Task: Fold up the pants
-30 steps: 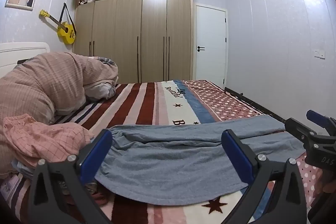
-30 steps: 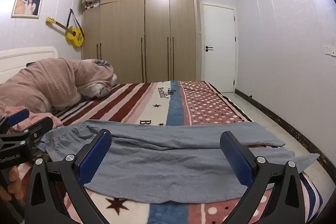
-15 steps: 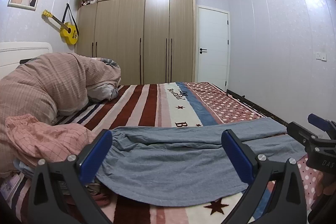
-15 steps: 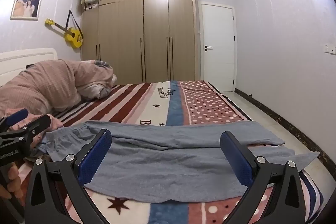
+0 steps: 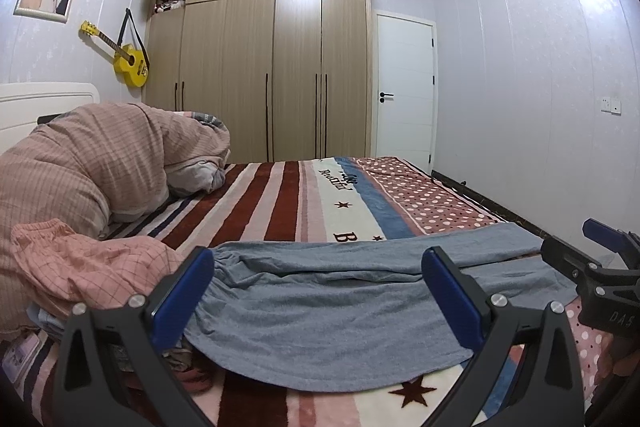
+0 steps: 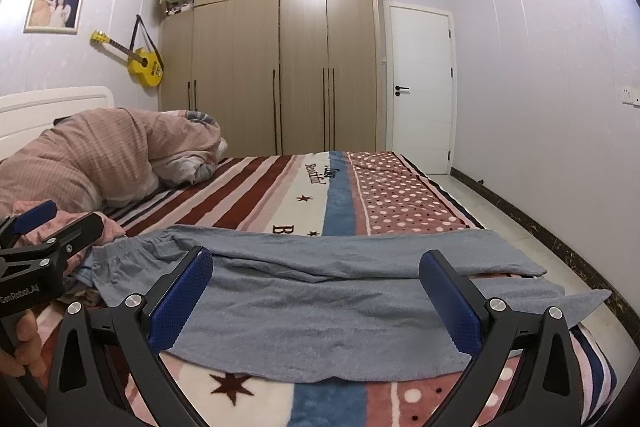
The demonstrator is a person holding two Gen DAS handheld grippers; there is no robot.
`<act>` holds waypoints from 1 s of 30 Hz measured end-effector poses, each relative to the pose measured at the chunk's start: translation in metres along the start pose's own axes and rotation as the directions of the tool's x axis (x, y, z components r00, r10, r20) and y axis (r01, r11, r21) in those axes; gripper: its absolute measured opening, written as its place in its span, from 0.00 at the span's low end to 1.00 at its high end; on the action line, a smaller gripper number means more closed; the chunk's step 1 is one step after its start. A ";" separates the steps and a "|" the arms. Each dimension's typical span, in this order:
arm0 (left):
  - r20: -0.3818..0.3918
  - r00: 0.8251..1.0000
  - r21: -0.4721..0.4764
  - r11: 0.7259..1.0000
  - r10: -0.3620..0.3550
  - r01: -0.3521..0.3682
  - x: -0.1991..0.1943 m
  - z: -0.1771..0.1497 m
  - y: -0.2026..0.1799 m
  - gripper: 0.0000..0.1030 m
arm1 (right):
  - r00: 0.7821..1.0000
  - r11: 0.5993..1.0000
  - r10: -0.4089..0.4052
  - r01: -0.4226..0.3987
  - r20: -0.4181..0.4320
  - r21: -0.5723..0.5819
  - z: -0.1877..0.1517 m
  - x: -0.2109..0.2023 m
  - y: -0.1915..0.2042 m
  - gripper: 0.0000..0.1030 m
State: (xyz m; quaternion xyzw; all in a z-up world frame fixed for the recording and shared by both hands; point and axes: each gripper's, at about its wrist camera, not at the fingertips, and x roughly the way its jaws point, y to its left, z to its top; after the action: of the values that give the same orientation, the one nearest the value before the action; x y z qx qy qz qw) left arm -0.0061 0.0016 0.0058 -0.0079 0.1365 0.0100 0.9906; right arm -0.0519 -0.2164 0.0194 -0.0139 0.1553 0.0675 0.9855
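Note:
Grey pants (image 5: 320, 311) lie spread lengthwise across the near part of the bed, waistband to the left, legs reaching right. In the right wrist view the same grey pants (image 6: 328, 303) have one leg lying partly over the other, cuffs at the right bed edge. My left gripper (image 5: 318, 291) hovers open just above the waist end, nothing between its blue pads. My right gripper (image 6: 316, 295) is open over the leg part, empty as well. Each gripper shows at the edge of the other's view.
A striped and dotted blanket (image 5: 304, 199) covers the bed. A pink checked garment (image 5: 80, 267) is heaped left of the waistband, a bundled pink duvet (image 5: 100, 155) behind it. Wardrobe (image 6: 280, 59) and white door (image 6: 420, 87) stand beyond. Bare floor (image 6: 532, 239) runs along the right.
Both cameras have shifted slightly, with the room sitting a little differently in view. The pants lie unmoved and both grippers stay open.

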 end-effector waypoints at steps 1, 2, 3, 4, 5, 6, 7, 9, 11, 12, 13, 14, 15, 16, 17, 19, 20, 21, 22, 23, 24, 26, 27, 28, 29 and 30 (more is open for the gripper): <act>-0.001 1.000 0.000 1.000 0.002 -0.002 0.000 0.000 0.000 0.99 | 1.000 1.000 -0.001 0.001 -0.001 0.004 0.000 0.000 0.000 0.99; -0.001 1.000 0.001 1.000 0.003 -0.003 0.000 0.000 0.000 0.99 | 1.000 1.000 0.000 0.000 -0.002 0.008 0.000 0.000 -0.001 0.99; 0.000 1.000 0.001 1.000 0.003 -0.003 -0.001 0.000 0.000 0.99 | 1.000 1.000 0.001 -0.001 -0.002 0.012 -0.001 0.000 -0.002 0.99; -0.001 1.000 0.000 1.000 0.003 -0.003 -0.001 0.000 0.000 0.99 | 1.000 1.000 0.002 -0.002 0.000 0.018 -0.001 -0.001 -0.003 0.99; -0.002 1.000 0.000 1.000 0.002 -0.002 0.000 0.000 0.000 0.99 | 1.000 1.000 0.004 -0.004 0.000 0.020 -0.001 -0.001 -0.004 0.99; -0.002 1.000 0.001 1.000 0.001 -0.001 0.000 0.000 0.000 0.99 | 1.000 1.000 0.005 -0.005 0.001 0.020 -0.001 -0.001 -0.004 0.99; -0.003 1.000 0.003 1.000 0.002 -0.002 0.000 -0.001 -0.001 0.99 | 1.000 1.000 0.003 -0.003 0.001 0.019 -0.001 -0.001 -0.004 0.99; -0.005 1.000 0.008 1.000 0.002 -0.002 0.000 -0.001 -0.002 0.99 | 1.000 1.000 0.003 -0.003 0.000 0.018 -0.001 -0.001 -0.004 0.99; -0.005 1.000 0.011 1.000 0.001 -0.001 -0.001 -0.001 -0.002 0.99 | 1.000 1.000 0.002 -0.002 -0.001 0.017 -0.001 -0.001 -0.005 0.99; -0.005 1.000 0.011 1.000 -0.001 0.001 0.000 -0.002 -0.002 0.99 | 1.000 1.000 0.001 -0.001 -0.002 0.017 -0.001 -0.001 -0.006 0.99; -0.007 1.000 0.011 1.000 -0.003 0.003 0.000 -0.002 -0.002 0.99 | 1.000 1.000 0.002 -0.002 -0.002 0.018 -0.001 -0.001 -0.006 0.99; -0.009 1.000 0.011 1.000 -0.003 0.004 0.000 -0.002 -0.001 0.99 | 1.000 1.000 0.003 -0.003 -0.001 0.018 -0.001 -0.001 -0.006 0.99; -0.010 1.000 0.009 1.000 -0.004 0.004 0.000 -0.002 -0.001 0.99 | 1.000 1.000 0.003 -0.003 -0.001 0.018 -0.001 -0.001 -0.006 0.99; -0.009 1.000 0.008 1.000 -0.005 0.005 -0.001 -0.002 -0.001 0.99 | 1.000 1.000 0.003 -0.003 -0.001 0.017 -0.001 -0.001 -0.005 0.99; -0.010 1.000 0.006 1.000 -0.006 0.006 -0.001 -0.002 0.000 0.99 | 1.000 1.000 0.003 -0.003 -0.001 0.017 -0.001 -0.001 -0.005 0.99; -0.011 1.000 0.005 1.000 -0.005 0.005 -0.002 -0.003 0.001 0.99 | 1.000 1.000 0.001 -0.001 -0.001 0.017 -0.001 -0.001 -0.005 0.99; -0.010 1.000 0.006 1.000 -0.005 0.005 -0.002 -0.003 0.001 0.99 | 1.000 1.000 0.002 -0.002 -0.001 0.017 -0.001 -0.001 -0.005 0.99; -0.010 1.000 0.007 1.000 -0.004 0.004 -0.002 -0.003 0.000 0.99 | 1.000 1.000 0.003 -0.003 -0.001 0.018 -0.001 -0.001 -0.005 0.99; -0.010 1.000 0.008 1.000 -0.002 0.002 -0.002 -0.003 0.000 0.99 | 1.000 1.000 0.003 -0.003 -0.001 0.019 -0.001 -0.001 -0.005 0.99; -0.010 1.000 0.010 1.000 -0.002 0.002 -0.002 -0.003 0.000 0.99 | 1.000 1.000 0.003 -0.003 -0.002 0.018 -0.001 -0.001 -0.005 0.99; -0.011 1.000 0.010 1.000 -0.003 0.003 -0.002 -0.003 0.000 0.99 | 1.000 1.000 0.005 -0.005 -0.002 0.019 -0.001 -0.001 -0.005 0.99; -0.013 1.000 0.015 1.000 -0.002 0.002 -0.002 -0.004 -0.001 0.99 | 1.000 1.000 0.004 -0.004 -0.001 0.016 -0.001 -0.002 -0.004 0.99; -0.015 1.000 0.018 1.000 -0.002 0.002 -0.002 -0.005 -0.001 0.99 | 1.000 1.000 0.004 -0.004 -0.002 0.015 -0.001 -0.002 -0.004 0.99; -0.015 1.000 0.019 1.000 -0.002 0.002 -0.002 -0.006 -0.001 0.99 | 1.000 1.000 0.003 -0.003 -0.002 0.011 -0.002 -0.002 -0.004 0.99; -0.016 1.000 0.022 1.000 -0.001 0.001 -0.003 -0.006 -0.001 0.99 | 1.000 1.000 0.003 -0.003 -0.003 0.009 -0.002 -0.002 -0.004 0.99; -0.016 1.000 0.023 1.000 -0.001 0.001 -0.003 -0.007 -0.001 0.99 | 1.000 1.000 0.002 -0.002 -0.004 0.009 -0.002 -0.002 -0.004 0.99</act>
State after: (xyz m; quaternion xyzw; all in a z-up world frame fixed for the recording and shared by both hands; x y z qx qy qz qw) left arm -0.0107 0.0000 0.0002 0.0035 0.1446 0.0079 0.9895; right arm -0.0538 -0.2204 0.0178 -0.0097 0.1576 0.0677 0.9851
